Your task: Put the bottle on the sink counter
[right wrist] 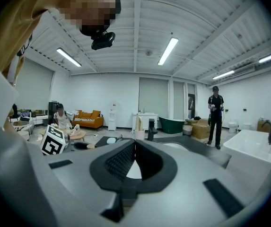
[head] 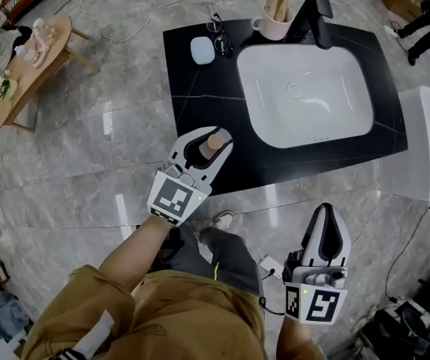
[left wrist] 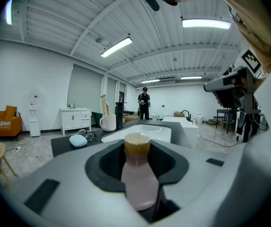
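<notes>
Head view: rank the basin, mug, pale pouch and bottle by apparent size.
1. basin
2. mug and pale pouch, about alike
Unranked: bottle. Only its top shows, and it sits nearer the camera.

The black stone sink counter (head: 199,88) stood on the grey marble floor (head: 117,118), and its near left part lay below the left gripper (head: 211,135) in the head view. A white rectangular basin (head: 305,118) was set into the counter, ahead and to the right of that gripper. Straight ahead of the gripper, near the far edge, lay a pale blue rounded case (head: 202,50), with dark-framed glasses (head: 221,36) just right of it. Further right stood a pale mug (head: 269,27) holding wooden pieces, and beside it a black tap (head: 316,12).
</notes>
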